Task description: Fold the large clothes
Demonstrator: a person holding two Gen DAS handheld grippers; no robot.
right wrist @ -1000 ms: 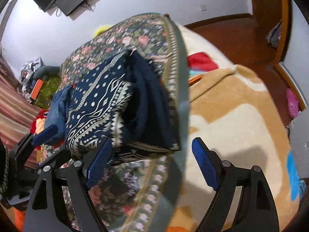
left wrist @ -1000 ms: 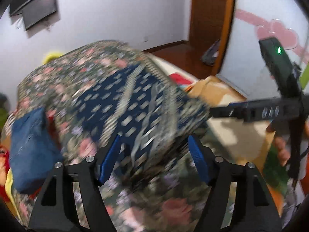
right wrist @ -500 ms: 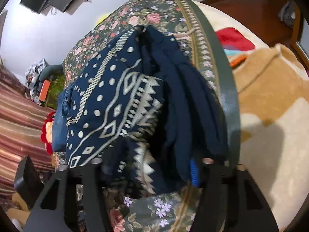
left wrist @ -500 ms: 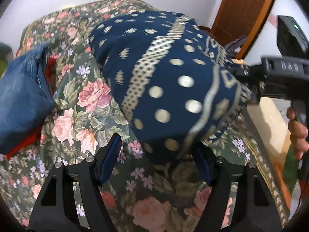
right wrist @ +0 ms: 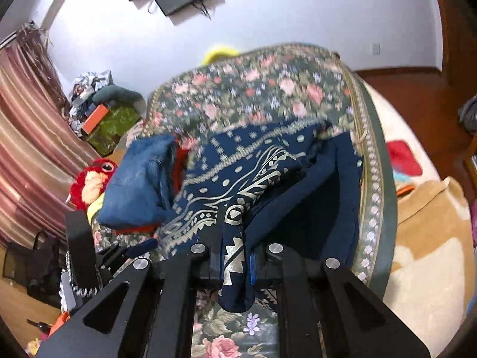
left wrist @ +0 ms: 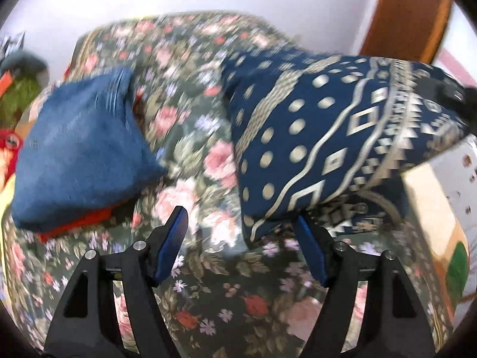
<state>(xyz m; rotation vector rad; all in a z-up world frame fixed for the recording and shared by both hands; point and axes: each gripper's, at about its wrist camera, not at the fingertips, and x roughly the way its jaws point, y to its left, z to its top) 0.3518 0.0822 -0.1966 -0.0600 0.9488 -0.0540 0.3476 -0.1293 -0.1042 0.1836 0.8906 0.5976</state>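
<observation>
A folded navy garment with a cream dot and zigzag pattern (left wrist: 328, 137) lies on the floral bedspread (left wrist: 190, 155). My left gripper (left wrist: 241, 244) is open, its blue pads just in front of the garment's near corner. In the right wrist view my right gripper (right wrist: 235, 256) is shut on a fold of the navy patterned garment (right wrist: 238, 176), which bunches up ahead of it.
A folded blue denim piece (left wrist: 80, 149) lies over something red to the left of the garment, also seen in the right wrist view (right wrist: 140, 185). A red plush toy (right wrist: 92, 179), striped curtain (right wrist: 26, 149) and clutter stand left. A tan blanket (right wrist: 423, 238) lies right.
My right gripper has closed on the garment's near fold. My left gripper has drawn back and left, so the garment now sits to its right.
</observation>
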